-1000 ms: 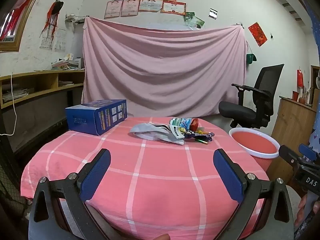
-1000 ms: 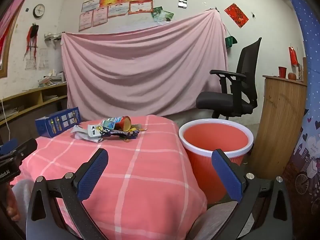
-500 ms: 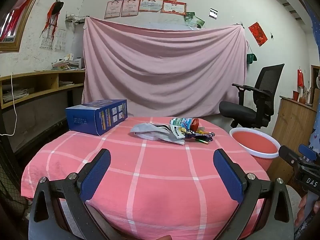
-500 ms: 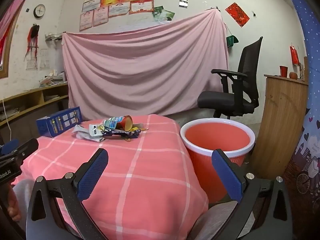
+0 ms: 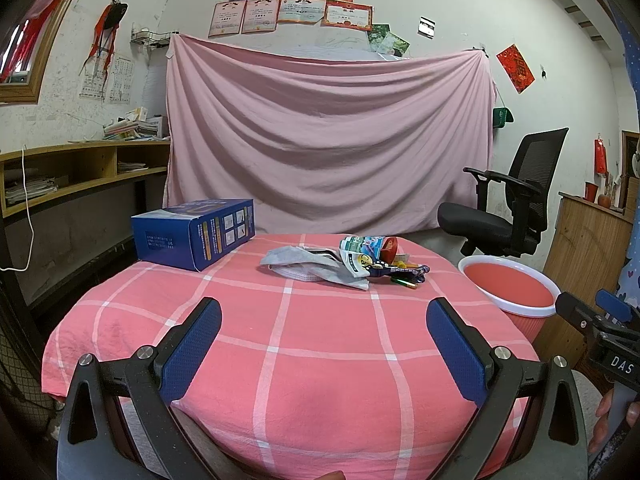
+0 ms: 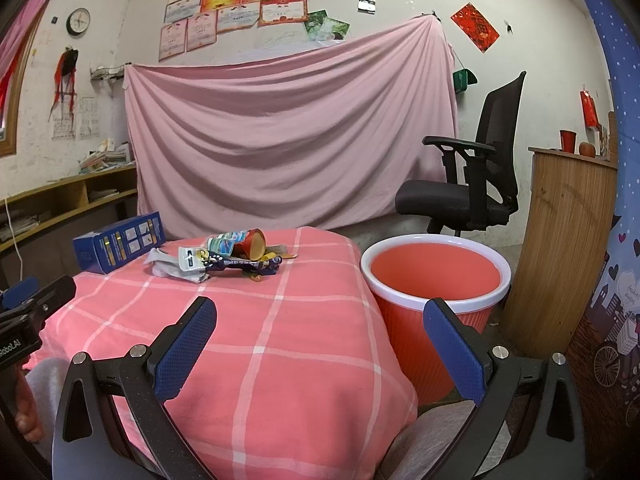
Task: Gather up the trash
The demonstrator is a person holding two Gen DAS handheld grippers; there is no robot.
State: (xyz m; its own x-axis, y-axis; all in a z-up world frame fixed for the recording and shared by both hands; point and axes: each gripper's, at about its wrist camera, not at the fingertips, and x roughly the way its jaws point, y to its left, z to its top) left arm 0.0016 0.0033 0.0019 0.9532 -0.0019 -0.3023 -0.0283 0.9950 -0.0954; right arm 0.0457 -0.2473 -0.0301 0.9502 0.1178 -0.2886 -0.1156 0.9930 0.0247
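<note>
While both grippers hang over the near edge of the table, neither holds anything: the left gripper has its blue-padded fingers spread wide, and the right gripper is spread just as wide, with bare checked cloth showing between the pads in each wrist view. On the far half of the pink tablecloth lies the pile of trash, well apart from both grippers. It is a loose heap: a crumpled grey wrapper on its left side, a printed snack packet lying over it, a paper cup tipped on its side with its orange mouth turned towards the right wrist camera, a dark blue wrapper stretched along the front, and a few small yellow and green scraps that are too small to name. To the left of the heap, near the table's far left corner, stands a blue carton, apart from the trash. Just beside the table's right edge, lower than the tabletop, stands a red bin with a white rim, its mouth open upward. Behind the bin is a black office chair, and a pink sheet hangs across the back wall.
</note>
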